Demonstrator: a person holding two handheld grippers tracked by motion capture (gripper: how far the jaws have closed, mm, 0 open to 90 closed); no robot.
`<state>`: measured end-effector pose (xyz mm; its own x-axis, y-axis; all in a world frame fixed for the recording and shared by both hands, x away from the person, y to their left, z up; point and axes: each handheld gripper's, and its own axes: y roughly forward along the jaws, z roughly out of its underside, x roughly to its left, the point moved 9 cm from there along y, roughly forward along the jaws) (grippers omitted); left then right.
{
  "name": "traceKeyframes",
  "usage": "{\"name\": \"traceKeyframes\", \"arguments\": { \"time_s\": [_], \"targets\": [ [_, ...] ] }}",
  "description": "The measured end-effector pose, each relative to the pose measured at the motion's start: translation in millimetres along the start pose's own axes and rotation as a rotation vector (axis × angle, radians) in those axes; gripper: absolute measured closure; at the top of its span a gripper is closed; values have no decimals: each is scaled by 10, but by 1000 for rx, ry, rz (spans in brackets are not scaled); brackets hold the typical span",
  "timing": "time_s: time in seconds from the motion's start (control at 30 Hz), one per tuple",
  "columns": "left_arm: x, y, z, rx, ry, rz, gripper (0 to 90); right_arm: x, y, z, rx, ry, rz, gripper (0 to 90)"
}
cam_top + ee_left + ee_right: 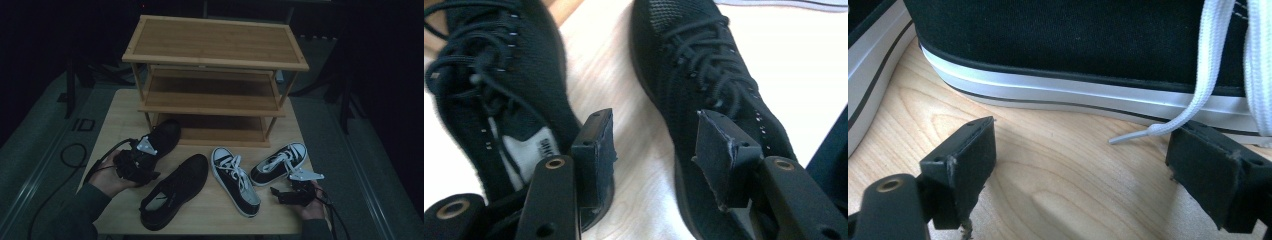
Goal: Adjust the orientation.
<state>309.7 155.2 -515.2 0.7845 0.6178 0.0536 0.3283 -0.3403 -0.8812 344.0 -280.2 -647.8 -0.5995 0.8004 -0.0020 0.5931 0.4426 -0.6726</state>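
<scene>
Two black mesh shoes lie on the wooden table: one [167, 134] by the rack's lower left corner, the other [176, 192] nearer me. My left gripper [147, 165] is held low between them, open. In the left gripper view its jaws [656, 155] stand apart over bare table, the left pad [596, 155] at the heel of one shoe [499, 85] and the right pad over the side of the other [704, 75]. Two black-and-white canvas sneakers [236, 181] [280, 162] lie to the right. My right gripper [280, 194], open, sits low just short of a sneaker's white sole [1088, 95]; a white lace [1198, 100] dangles by its right pad.
A three-tier bamboo shoe rack [215, 60] stands at the back of the table, its shelves bare. The table's front edge [200, 231] lies close below the shoes. Cables trail from both grippers over the sides. A second sneaker's sole [868, 60] shows at the left of the right gripper view.
</scene>
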Motion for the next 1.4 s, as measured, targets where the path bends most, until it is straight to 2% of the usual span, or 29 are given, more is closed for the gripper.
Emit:
{"name": "traceKeyframes", "arguments": {
  "time_s": [0.17, 0.27, 0.33, 0.37, 0.43, 0.57, 0.63, 0.7, 0.8, 0.97, 1.0, 1.07, 1.1, 1.2, 1.23, 1.27, 1.4],
  "targets": [
    [-87, 57, 19, 13, 13, 17, 501, 1, 0, 0, 0, 0, 0, 124],
    [-179, 165, 32, 37, 33, 33, 502, 0, 0, 0, 0, 0, 0, 124],
    [-210, 250, 44, 58, 42, 23, 506, 0, 0, 0, 0, 0, 0, 124],
    [-210, 250, 44, 58, 42, 23, 525, 0, 0, 0, 0, 0, 0, 123],
    [-220, 356, 15, 70, 35, -8, 563, 0, 0, 0, 0, 0, 0, 124],
    [-237, 432, -28, 90, 35, -21, 613, 0, 0, 0, 0, 0, 0, 123],
    [-258, 451, -64, 92, 39, -10, 704, 0, -1, 0, 0, 1, -1, 123],
    [-266, 429, -78, 86, 47, -25, 822, 0, -1, 0, 0, 1, -2, 124],
    [-258, 418, -78, 85, 47, -32, 851, -1, -1, 0, 0, 1, -2, 123],
    [-201, 378, -126, 38, 16, -19, 857, 0, -1, 0, 0, 1, -1, 124],
    [-142, 340, -169, 14, 3, -41, 857, 0, -1, 0, 0, 2, -2, 124],
    [-71, 295, -213, -8, -12, -57, 857, 0, -1, -1, 0, 2, -2, 123],
    [-71, 295, -213, -8, -12, -57, 857, 0, -1, -1, 0, 2, -2, 123],
    [61, 256, -258, -31, -40, -70, 857, 0, -1, 0, 0, 2, -1, 124],
    [148, 270, -278, -44, -70, -75, 857, -1, 0, -1, 0, 1, -1, 124],
    [148, 270, -278, -44, -70, -75, 857, -1, 0, -1, -1, 1, -1, 124],
    [310, 389, -326, -59, -127, -92, 857, -1, -1, -1, -1, 1, -1, 124]
  ]
}}
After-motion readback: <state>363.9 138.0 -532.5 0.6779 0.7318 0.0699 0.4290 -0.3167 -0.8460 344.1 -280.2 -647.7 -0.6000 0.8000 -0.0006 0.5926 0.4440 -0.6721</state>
